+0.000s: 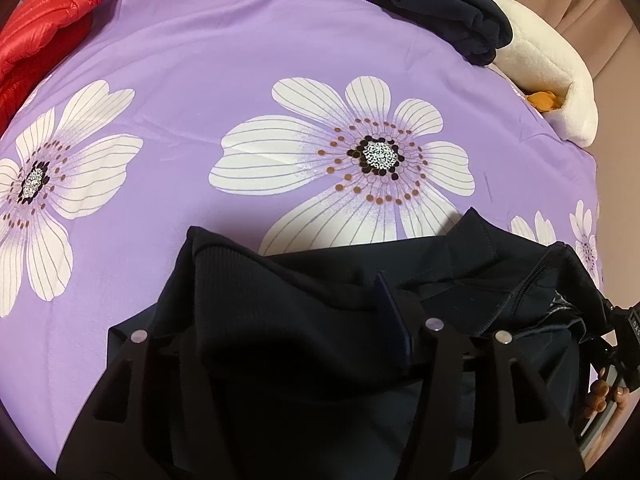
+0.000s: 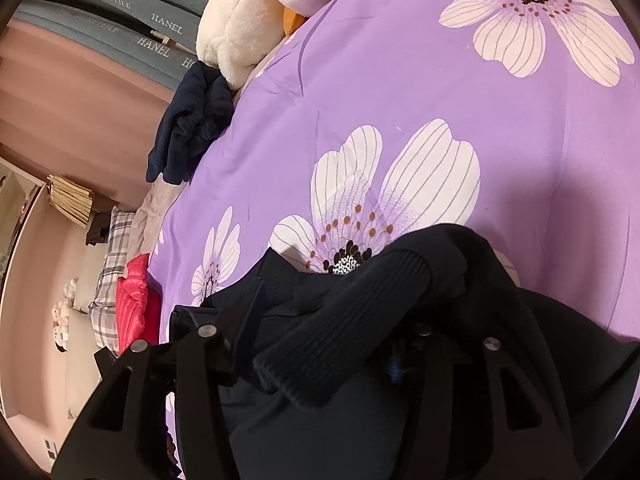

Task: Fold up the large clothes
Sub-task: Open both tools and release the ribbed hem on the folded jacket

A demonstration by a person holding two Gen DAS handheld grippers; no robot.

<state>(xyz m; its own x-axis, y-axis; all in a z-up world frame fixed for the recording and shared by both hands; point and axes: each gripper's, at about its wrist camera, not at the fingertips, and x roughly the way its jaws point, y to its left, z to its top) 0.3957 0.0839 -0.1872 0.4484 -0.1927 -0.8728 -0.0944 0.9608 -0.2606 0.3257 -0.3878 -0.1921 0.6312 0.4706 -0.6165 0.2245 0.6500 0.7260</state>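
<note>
A dark navy zip jacket (image 1: 460, 256) lies bunched on the purple flowered bedspread (image 1: 200, 80), close under both cameras. My left gripper (image 1: 320, 292) stands open. Its right finger's blue pad (image 1: 394, 312) shows, while jacket cloth with a ribbed cuff (image 1: 224, 264) drapes loosely over the left finger and fills the gap. My right gripper (image 2: 316, 300) is open too. A ribbed cuff (image 2: 352, 312) of the jacket (image 2: 520, 320) lies slack across the gap, beside the left finger's pad (image 2: 248, 312); the right finger is mostly hidden under cloth.
A red down jacket (image 1: 48, 20) (image 2: 134, 304) lies at one bed edge. A folded dark garment (image 1: 432, 4) (image 2: 188, 128) and a white plush toy (image 1: 548, 72) (image 2: 248, 12) sit at another. A hand (image 1: 608, 396) shows at the lower right.
</note>
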